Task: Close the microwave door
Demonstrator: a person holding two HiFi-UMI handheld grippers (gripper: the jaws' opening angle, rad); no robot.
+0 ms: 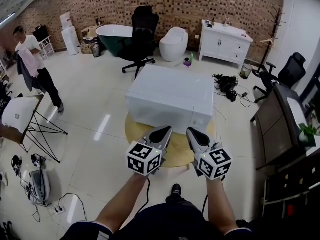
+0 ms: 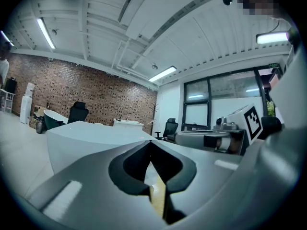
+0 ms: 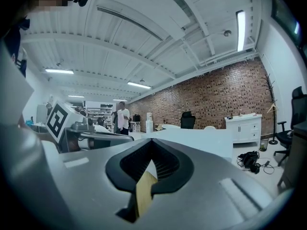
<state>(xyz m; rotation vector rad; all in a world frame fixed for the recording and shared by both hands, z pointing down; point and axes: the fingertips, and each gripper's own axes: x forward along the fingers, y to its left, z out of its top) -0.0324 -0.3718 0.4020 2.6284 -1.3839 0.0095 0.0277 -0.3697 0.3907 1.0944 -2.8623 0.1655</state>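
A white box-shaped microwave [image 1: 170, 91] sits on a low round yellow table [image 1: 175, 156] in the middle of the room; from above I cannot tell how its door stands. My left gripper [image 1: 165, 130] and right gripper [image 1: 192, 131] hover side by side just short of its near face, both shut and holding nothing. In the left gripper view the closed left gripper [image 2: 151, 145] points at the microwave [image 2: 91, 138]. In the right gripper view the right gripper [image 3: 152, 142] is likewise closed, with the microwave [image 3: 201, 138] beyond it.
A person [image 1: 32, 59] stands at the far left. A black office chair [image 1: 140, 34] and a green bathtub [image 1: 112, 34] are behind the microwave, a white cabinet [image 1: 225, 41] at the back right. A dark desk [image 1: 280, 119] lines the right side; a folding stand [image 1: 20, 114] is at the left.
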